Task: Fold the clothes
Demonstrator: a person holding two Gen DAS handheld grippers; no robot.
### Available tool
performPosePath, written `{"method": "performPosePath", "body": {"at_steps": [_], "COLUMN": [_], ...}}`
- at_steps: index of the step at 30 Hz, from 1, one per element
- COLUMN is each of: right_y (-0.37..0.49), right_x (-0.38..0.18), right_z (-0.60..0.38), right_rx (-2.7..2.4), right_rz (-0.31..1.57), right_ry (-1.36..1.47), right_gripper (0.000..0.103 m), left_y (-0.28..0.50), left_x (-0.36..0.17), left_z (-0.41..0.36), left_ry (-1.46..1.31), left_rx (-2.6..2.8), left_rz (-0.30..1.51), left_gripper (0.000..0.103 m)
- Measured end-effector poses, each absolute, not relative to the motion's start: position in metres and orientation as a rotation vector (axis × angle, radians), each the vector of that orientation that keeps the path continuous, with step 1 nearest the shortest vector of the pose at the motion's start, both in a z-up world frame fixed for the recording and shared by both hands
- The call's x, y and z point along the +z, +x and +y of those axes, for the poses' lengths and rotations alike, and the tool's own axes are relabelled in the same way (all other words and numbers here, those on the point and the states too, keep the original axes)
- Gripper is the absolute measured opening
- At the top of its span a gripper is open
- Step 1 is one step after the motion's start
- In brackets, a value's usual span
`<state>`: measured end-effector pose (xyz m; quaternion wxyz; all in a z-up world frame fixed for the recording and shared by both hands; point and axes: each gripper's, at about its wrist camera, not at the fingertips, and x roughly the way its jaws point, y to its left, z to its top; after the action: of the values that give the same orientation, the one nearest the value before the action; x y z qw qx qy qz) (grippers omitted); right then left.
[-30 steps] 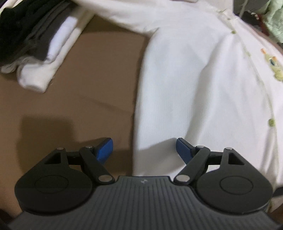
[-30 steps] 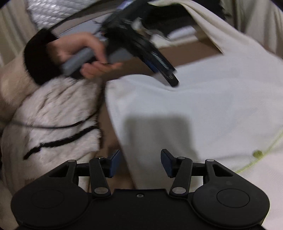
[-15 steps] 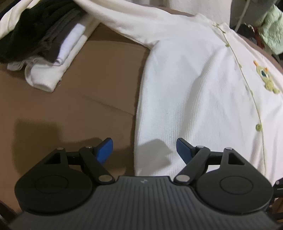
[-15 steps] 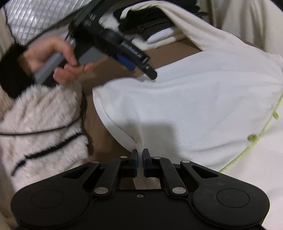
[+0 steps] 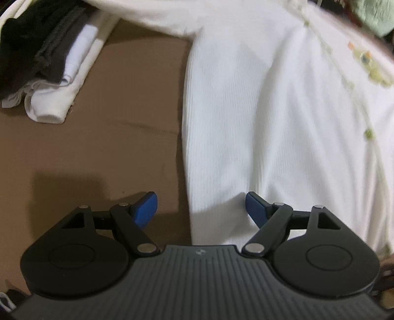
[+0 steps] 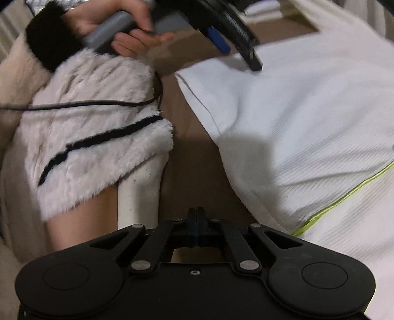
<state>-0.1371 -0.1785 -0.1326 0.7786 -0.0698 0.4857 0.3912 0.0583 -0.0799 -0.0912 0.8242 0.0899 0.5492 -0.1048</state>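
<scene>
A white ribbed shirt (image 5: pixel 270 118) with lime trim and small green buttons lies spread on the brown surface (image 5: pixel 110 152). My left gripper (image 5: pixel 201 209) is open and hovers low over the shirt's left edge, one blue pad over the brown surface and the other over the cloth. In the right wrist view the shirt (image 6: pixel 307 128) fills the right side, its hem corner near the left gripper (image 6: pixel 236 53), which a hand (image 6: pixel 138 34) holds. My right gripper (image 6: pixel 196 219) is shut over the brown surface, just left of the shirt's hem, and I see no cloth between its fingers.
A stack of folded clothes (image 5: pixel 49 61) in black, grey and white sits at the far left of the surface. A fluffy white sleeve with a black stripe (image 6: pixel 98 142) and a dark cable (image 6: pixel 86 103) lie left of the right gripper. Green cloth (image 5: pixel 376 17) shows far right.
My right gripper went from open to shut at the shirt's hem, and now sits left of the hem. The left gripper stayed open and shifted closer over the shirt's edge.
</scene>
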Motion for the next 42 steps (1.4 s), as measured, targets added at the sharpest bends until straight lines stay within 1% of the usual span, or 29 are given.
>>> {"method": "performPosePath", "body": {"at_steps": [2,4,5,6,8,11,13,14,15,16,17,18,21,23,24,27,30,33,35,38,39,41,42], "right_y": [-0.137,-0.131,-0.126,-0.119,-0.103,-0.071,-0.062,-0.06,-0.058,-0.057,-0.056,-0.056,-0.053,-0.051,-0.05,-0.03,0.006,0.04,0.05,0.06,0.062,0.062,0.062], "right_x": [-0.117,-0.098,-0.091,-0.088,-0.085,-0.1,-0.118,-0.126,-0.13,-0.124,-0.118,-0.112,-0.094,-0.083,-0.077,-0.059,-0.044,-0.034,-0.029,-0.032,-0.034,-0.042,-0.047], "right_z": [-0.187,-0.196,-0.198,-0.198,-0.198,-0.189,-0.188,-0.187,-0.188,-0.192,-0.196,-0.2,-0.211,-0.218,-0.222,-0.229,-0.228,-0.226,-0.23,-0.231,-0.231,-0.234,-0.237], "right_rx": [0.828,0.776,0.742,0.716,0.665,0.599,0.594,0.605,0.619,0.641,0.662,0.683,0.746,0.786,0.806,0.79,0.705,0.649,0.623,0.614,0.612,0.608,0.603], "right_rz": [0.974,0.867,0.83,0.816,0.8,0.882,1.017,1.081,1.117,1.104,1.091,1.077,1.035,1.005,0.99,0.922,0.863,0.815,0.779,0.752,0.747,0.743,0.749], "right_ry": [-0.088,-0.07,-0.093,-0.118,-0.17,-0.261,-0.26,-0.252,-0.234,-0.199,-0.164,-0.13,-0.025,0.044,0.079,0.149,0.121,0.1,0.092,0.076,0.078,0.087,0.095], "right_gripper": [0.005,0.007,0.013,0.026,0.034,0.037,0.04,0.045,0.053,0.057,0.06,0.061,0.059,0.059,0.059,0.059,0.059,0.059,0.059,0.059,0.059,0.059,0.059], "left_y": [0.06,0.061,0.061,0.061,0.061,0.058,0.05,0.045,0.041,0.037,0.037,0.038,0.042,0.044,0.052,0.094,0.145,0.19,0.207,0.243,0.25,0.261,0.266], "left_x": [-0.095,-0.096,-0.096,-0.097,-0.099,-0.096,-0.09,-0.086,-0.082,-0.078,-0.07,-0.06,-0.02,0.007,0.018,0.038,0.047,0.05,0.05,0.043,0.04,0.036,0.037], "left_z": [-0.083,-0.087,-0.088,-0.088,-0.086,-0.087,-0.092,-0.094,-0.094,-0.094,-0.089,-0.081,-0.05,-0.029,-0.018,0.014,0.046,0.074,0.086,0.095,0.096,0.099,0.101], "left_ry": [0.211,0.239,0.255,0.256,0.25,0.338,0.496,0.569,0.628,0.686,0.671,0.608,0.472,0.388,0.368,0.356,0.358,0.319,0.289,0.277,0.28,0.28,0.268], "left_rx": [-0.221,-0.223,-0.232,-0.244,-0.269,-0.302,-0.261,-0.227,-0.196,-0.165,-0.143,-0.135,-0.081,-0.043,-0.007,0.12,0.184,0.225,0.212,0.141,0.14,0.149,0.145], "left_rz": [1.183,1.191,1.195,1.207,1.237,1.257,1.205,1.159,1.113,1.066,1.031,1.003,0.809,0.671,0.62,0.532,0.498,0.484,0.493,0.59,0.602,0.608,0.62], "left_gripper": [0.08,0.085,0.087,0.089,0.089,0.089,0.089,0.088,0.087,0.087,0.087,0.087,0.087,0.091,0.093,0.094,0.093,0.084,0.084,0.085,0.087,0.087,0.08]}}
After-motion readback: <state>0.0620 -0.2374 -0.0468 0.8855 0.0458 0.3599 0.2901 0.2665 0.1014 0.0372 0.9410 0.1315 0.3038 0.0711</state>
